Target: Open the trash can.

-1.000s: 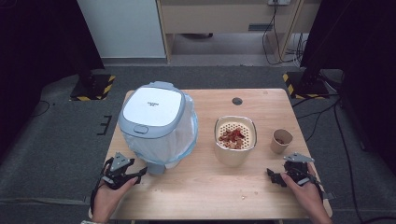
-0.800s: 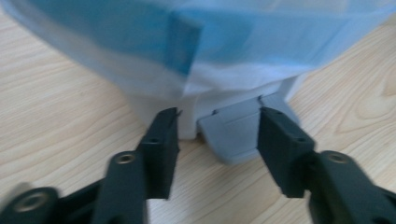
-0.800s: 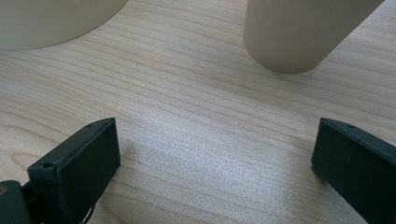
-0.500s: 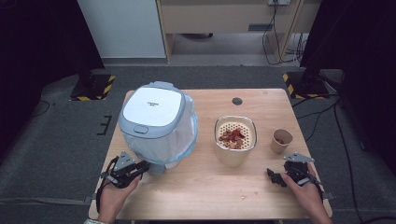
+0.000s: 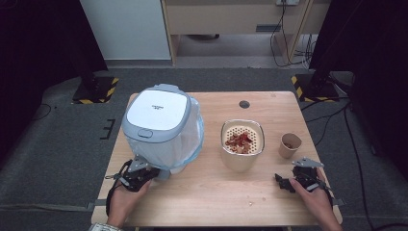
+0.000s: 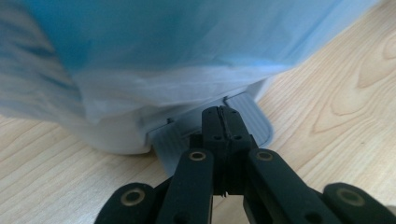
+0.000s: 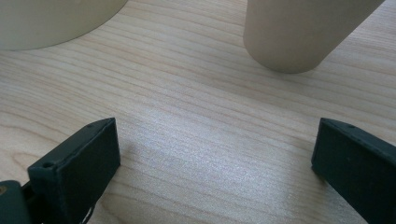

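Observation:
A grey-lidded pedal bin (image 5: 156, 113) lined with a pale blue bag (image 6: 163, 42) stands on the left of the wooden table (image 5: 211, 192). My left gripper (image 5: 155, 174) is at its base. In the left gripper view its jaws (image 6: 222, 114) have just been closing and now stand shut with nothing between them, tips just over the ribbed grey pedal (image 6: 254, 119). My right gripper (image 5: 285, 179) rests low at the front right, open and empty (image 7: 215, 158), facing a paper cup (image 7: 299, 32).
A cream bowl (image 5: 242, 139) with a perforated insert holds red-brown pieces at mid table (image 7: 51, 21). The paper cup (image 5: 290, 144) stands to its right. A dark round hole (image 5: 244, 104) sits near the far edge. A crumb (image 5: 250, 203) lies near the front edge.
My left gripper has slid right toward the bin's base and its jaws have closed. The right gripper has stayed where it was.

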